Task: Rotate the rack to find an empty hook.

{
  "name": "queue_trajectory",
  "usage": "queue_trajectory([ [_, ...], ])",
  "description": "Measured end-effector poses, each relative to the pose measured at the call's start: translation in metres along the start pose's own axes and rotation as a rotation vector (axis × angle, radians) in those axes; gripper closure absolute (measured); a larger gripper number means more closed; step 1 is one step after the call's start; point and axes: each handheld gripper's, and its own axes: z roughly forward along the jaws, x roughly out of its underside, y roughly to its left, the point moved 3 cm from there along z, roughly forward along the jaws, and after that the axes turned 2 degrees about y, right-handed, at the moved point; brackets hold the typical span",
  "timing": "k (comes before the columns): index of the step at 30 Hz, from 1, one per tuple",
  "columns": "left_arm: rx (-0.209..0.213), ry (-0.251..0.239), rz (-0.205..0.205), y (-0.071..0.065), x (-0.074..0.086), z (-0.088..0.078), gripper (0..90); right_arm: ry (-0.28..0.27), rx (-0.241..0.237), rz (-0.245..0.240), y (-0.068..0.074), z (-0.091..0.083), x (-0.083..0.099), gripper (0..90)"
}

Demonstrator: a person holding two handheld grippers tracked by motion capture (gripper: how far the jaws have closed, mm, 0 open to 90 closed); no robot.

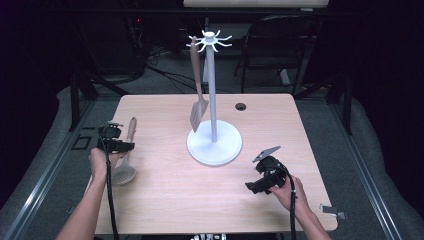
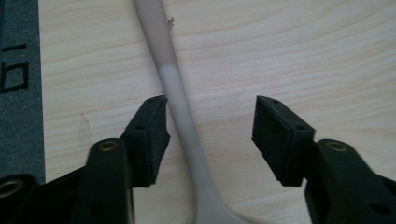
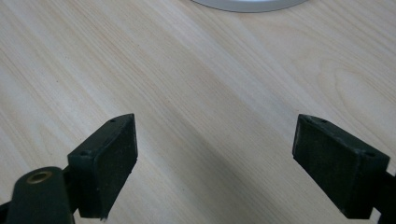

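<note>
Black left gripper (image 1: 119, 145) sits low at the table's (image 1: 165, 200) left edge, about 9 o'clock from the stand base (image 1: 214, 142), left hand (image 1: 100, 165) behind it, forearm coming in from 6 o'clock. Its jaws straddle the handle of a slotted spoon (image 1: 126, 160). In the left gripper view the handle (image 2: 180, 107) runs between the pads: left pad right against it or touching, right pad well apart with bare wood between. Not clamped, jaws part-open around the handle. No earlier picture to judge movement.

Slotted spoon: lies flat on the light wood, pale grey-beige. Handle points to roughly 12 o'clock, round perforated bowl at the 6 o'clock end, near the person's hand. Handle is darker toward the far end, lighter toward the bowl, widening where it meets the bowl.

Right gripper (image 1: 262, 182) rests near the table's right front, about 5 o'clock from the stand base, right hand (image 1: 292, 192) behind it, grey plate on top. Right gripper view: jaws wide apart, nothing between them but tabletop, edge of the white base (image 3: 247, 3) at the top.

White stand pole (image 1: 212, 90) rises from the round base at table centre, hooks on top. A spatula (image 1: 198, 112) hangs from a hook at its 9 o'clock side, blade down close by the base.
</note>
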Motion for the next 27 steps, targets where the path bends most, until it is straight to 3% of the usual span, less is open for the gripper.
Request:
queue_trajectory([
  [5,-0.011,0.049,0.011,-0.001,0.005,0.014,58.2,0.006,0.011,-0.001,-0.001,0.000,0.000,13.6],
  [10,-0.035,0.066,0.020,-0.001,0.006,0.019,66.1,0.006,0.005,0.001,0.000,0.000,0.000,13.7],
  [16,-0.030,0.075,0.004,0.004,0.008,0.023,72.1,0.007,0.005,-0.002,0.000,0.000,0.000,13.8],
  [23,-0.040,0.100,0.016,0.004,0.009,0.026,69.5,0.014,0.003,0.005,0.000,0.001,0.000,13.8],
  [27,-0.027,0.098,-0.009,0.005,0.009,0.027,69.7,0.009,0.010,-0.003,0.000,-0.001,0.000,13.9],
])
